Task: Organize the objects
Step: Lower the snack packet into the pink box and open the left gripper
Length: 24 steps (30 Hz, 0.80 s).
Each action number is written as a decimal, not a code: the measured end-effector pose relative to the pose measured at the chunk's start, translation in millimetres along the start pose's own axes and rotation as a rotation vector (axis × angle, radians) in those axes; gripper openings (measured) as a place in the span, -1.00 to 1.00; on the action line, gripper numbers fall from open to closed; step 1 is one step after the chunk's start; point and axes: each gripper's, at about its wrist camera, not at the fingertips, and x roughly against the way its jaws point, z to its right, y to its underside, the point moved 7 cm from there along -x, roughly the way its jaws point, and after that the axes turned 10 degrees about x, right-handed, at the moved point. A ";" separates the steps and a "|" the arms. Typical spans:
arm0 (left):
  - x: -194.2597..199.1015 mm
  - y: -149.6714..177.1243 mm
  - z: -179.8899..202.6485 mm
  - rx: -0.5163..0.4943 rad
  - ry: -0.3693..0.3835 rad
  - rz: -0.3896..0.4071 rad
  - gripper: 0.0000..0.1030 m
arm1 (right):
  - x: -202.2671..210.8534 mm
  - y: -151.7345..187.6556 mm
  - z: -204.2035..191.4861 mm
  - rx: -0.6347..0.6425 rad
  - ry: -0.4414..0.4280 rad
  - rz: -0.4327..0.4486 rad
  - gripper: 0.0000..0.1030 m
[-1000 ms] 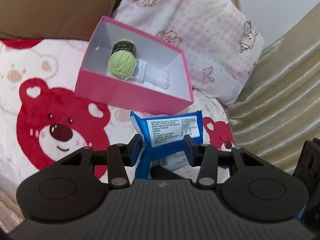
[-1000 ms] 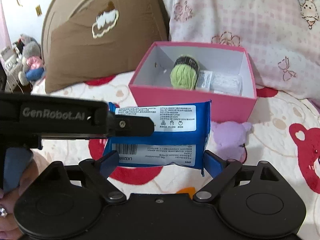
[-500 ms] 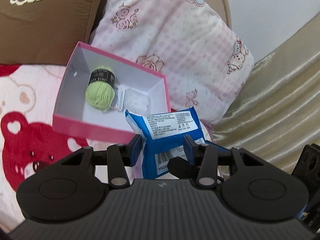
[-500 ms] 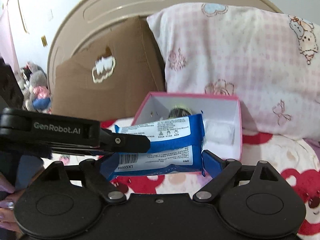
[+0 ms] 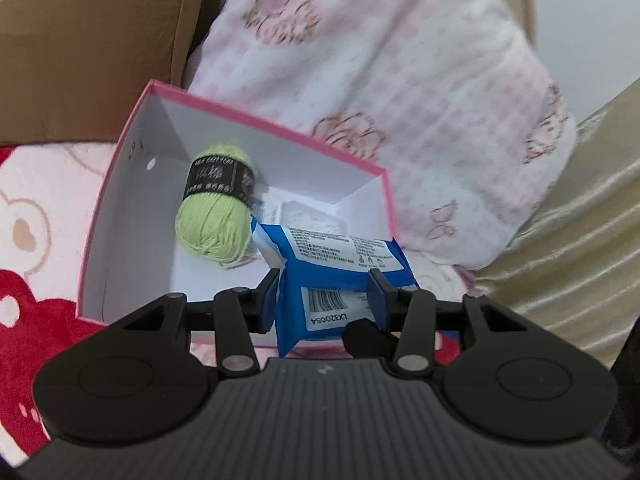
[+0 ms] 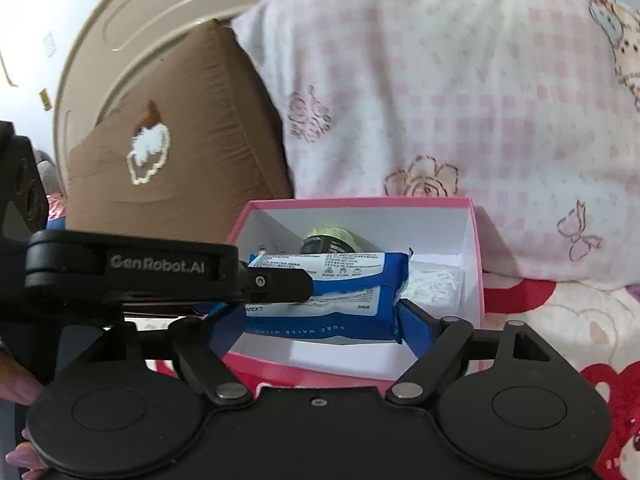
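Bed with red bear-print blanket (image 5: pixel 36 208), pink checked pillow (image 6: pixel 460 92) and brown cushion (image 6: pixel 180 148) behind. Pink box (image 5: pixel 116 184) holding green yarn ball (image 5: pixel 216 216) and white packet (image 6: pixel 436 280). Blue wet-wipes pack (image 5: pixel 328 280) over the box, clenched in left gripper (image 5: pixel 326 298). Right gripper (image 6: pixel 318 314) just been closing around its ends; contact unclear.

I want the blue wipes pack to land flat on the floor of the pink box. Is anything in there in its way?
Partly. The green yarn ball lies in the pink box just left of the wipes pack, and a white packet lies under its far end. The near floor looks bare. The left gripper grips the pack.
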 end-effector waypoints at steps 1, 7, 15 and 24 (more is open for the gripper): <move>-7.5 0.8 -4.1 0.003 -0.009 -0.011 -0.17 | -6.7 5.1 3.3 -0.015 -0.001 0.007 0.58; -52.4 8.2 -23.8 0.034 -0.032 -0.066 -0.17 | -43.8 28.2 19.3 0.018 0.019 -0.026 0.50; -84.6 10.6 -36.5 0.050 -0.056 -0.105 -0.17 | -73.4 43.3 35.4 0.008 0.009 -0.068 0.50; -105.0 11.3 -52.9 0.089 -0.095 -0.129 -0.11 | -94.0 52.9 34.8 0.043 0.022 -0.105 0.50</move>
